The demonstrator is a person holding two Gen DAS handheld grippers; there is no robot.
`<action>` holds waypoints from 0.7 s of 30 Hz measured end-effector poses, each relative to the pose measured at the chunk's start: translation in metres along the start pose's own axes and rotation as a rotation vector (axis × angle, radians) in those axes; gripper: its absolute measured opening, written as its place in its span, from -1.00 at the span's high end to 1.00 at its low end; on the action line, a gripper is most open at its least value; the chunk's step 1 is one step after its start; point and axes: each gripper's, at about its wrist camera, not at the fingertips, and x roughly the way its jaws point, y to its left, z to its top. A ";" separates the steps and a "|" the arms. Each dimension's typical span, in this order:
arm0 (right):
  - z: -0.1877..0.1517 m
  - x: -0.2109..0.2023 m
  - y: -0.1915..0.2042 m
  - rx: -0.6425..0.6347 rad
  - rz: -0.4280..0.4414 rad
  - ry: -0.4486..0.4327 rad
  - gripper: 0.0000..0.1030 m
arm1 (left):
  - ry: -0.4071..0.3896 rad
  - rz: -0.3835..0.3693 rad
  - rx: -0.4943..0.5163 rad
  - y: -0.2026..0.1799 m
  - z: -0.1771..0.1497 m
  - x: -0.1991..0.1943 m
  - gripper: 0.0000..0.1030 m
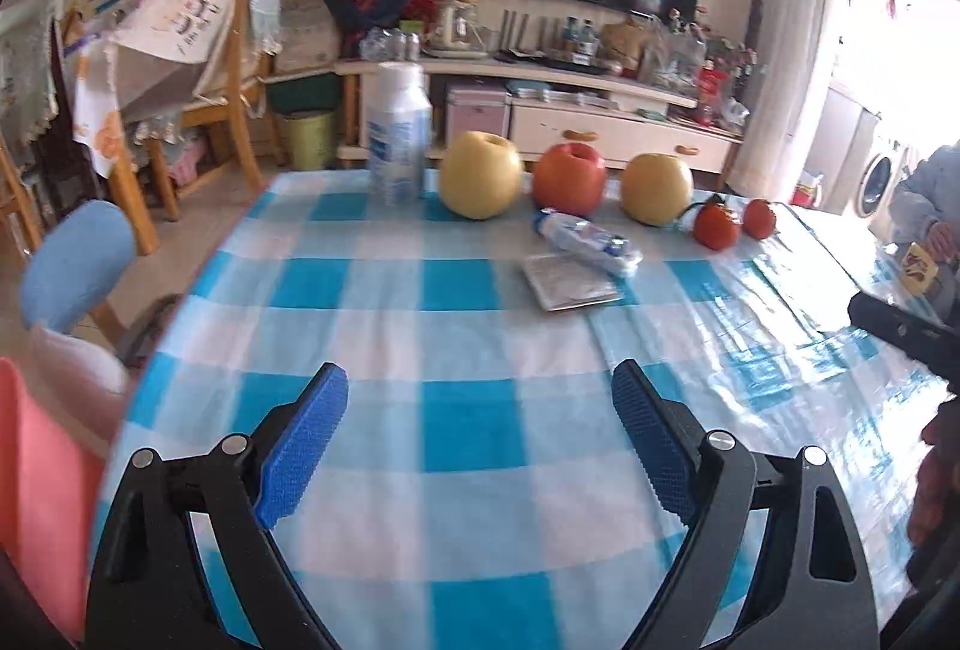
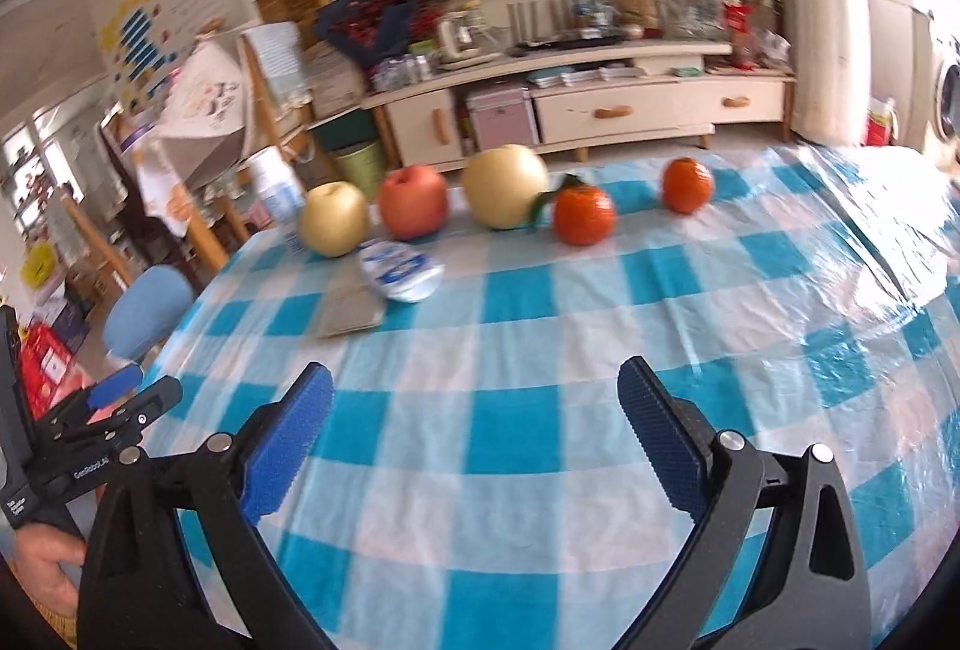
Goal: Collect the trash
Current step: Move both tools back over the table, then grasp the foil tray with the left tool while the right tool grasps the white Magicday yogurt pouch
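Observation:
A crumpled white-and-blue wrapper (image 1: 585,240) lies on the checked tablecloth (image 1: 420,326) in front of the fruit, and a flat grey packet (image 1: 567,281) lies just before it. Both show in the right wrist view, the wrapper (image 2: 401,269) and the packet (image 2: 353,313). A white bottle (image 1: 397,131) stands at the table's far edge; it shows in the right wrist view (image 2: 277,197). My left gripper (image 1: 480,386) is open and empty over the near cloth. My right gripper (image 2: 474,386) is open and empty, well short of the trash.
Two yellow pears (image 1: 480,173), a red apple (image 1: 570,176) and two tangerines (image 1: 717,225) line the far edge. A blue chair (image 1: 75,260) stands left of the table. A green bin (image 1: 309,137) stands on the floor beyond. Clear plastic sheet (image 1: 810,302) covers the right side.

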 end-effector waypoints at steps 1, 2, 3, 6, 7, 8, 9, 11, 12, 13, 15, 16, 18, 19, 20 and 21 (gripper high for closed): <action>0.001 0.003 -0.010 0.021 -0.007 0.007 -0.87 | 0.009 -0.023 -0.016 -0.006 0.004 0.008 -0.73; 0.001 0.004 -0.018 0.041 -0.008 0.011 -0.87 | 0.017 -0.044 -0.033 -0.012 0.008 0.016 -0.73; 0.000 0.006 -0.025 0.057 -0.006 0.016 -0.87 | 0.025 -0.062 -0.047 -0.020 0.015 0.026 -0.73; -0.003 0.011 -0.037 0.103 0.011 0.043 -0.87 | 0.037 -0.088 -0.076 -0.046 0.037 0.057 -0.73; -0.004 0.012 -0.041 0.116 0.020 0.046 -0.87 | 0.045 -0.102 -0.093 -0.054 0.045 0.069 -0.73; -0.004 0.011 -0.042 0.120 0.027 0.048 -0.87 | 0.051 -0.107 -0.109 -0.059 0.052 0.078 -0.73; -0.003 0.012 -0.044 0.121 0.033 0.049 -0.87 | 0.062 -0.106 -0.126 -0.067 0.059 0.091 -0.73; -0.002 0.010 -0.045 0.120 0.041 0.048 -0.87 | 0.088 -0.068 -0.139 -0.079 0.074 0.118 -0.73; -0.002 0.010 -0.045 0.120 0.048 0.045 -0.87 | 0.097 -0.044 -0.146 -0.083 0.078 0.129 -0.73; -0.002 0.009 -0.046 0.118 0.054 0.042 -0.87 | 0.106 -0.021 -0.161 -0.085 0.083 0.140 -0.73; -0.001 0.009 -0.047 0.116 0.061 0.044 -0.87 | 0.135 -0.002 -0.201 -0.084 0.089 0.161 -0.73; -0.001 0.009 -0.048 0.118 0.071 0.044 -0.87 | 0.152 0.006 -0.215 -0.083 0.091 0.170 -0.73; 0.000 0.010 -0.050 0.121 0.084 0.046 -0.87 | 0.180 0.040 -0.221 -0.083 0.093 0.187 -0.73; 0.000 0.011 -0.051 0.122 0.087 0.047 -0.87 | 0.191 0.058 -0.215 -0.084 0.093 0.194 -0.71; 0.000 0.012 -0.052 0.125 0.090 0.050 -0.87 | 0.201 0.071 -0.207 -0.084 0.094 0.200 -0.66; 0.000 0.013 -0.054 0.132 0.095 0.054 -0.87 | 0.216 0.091 -0.198 -0.085 0.094 0.207 -0.52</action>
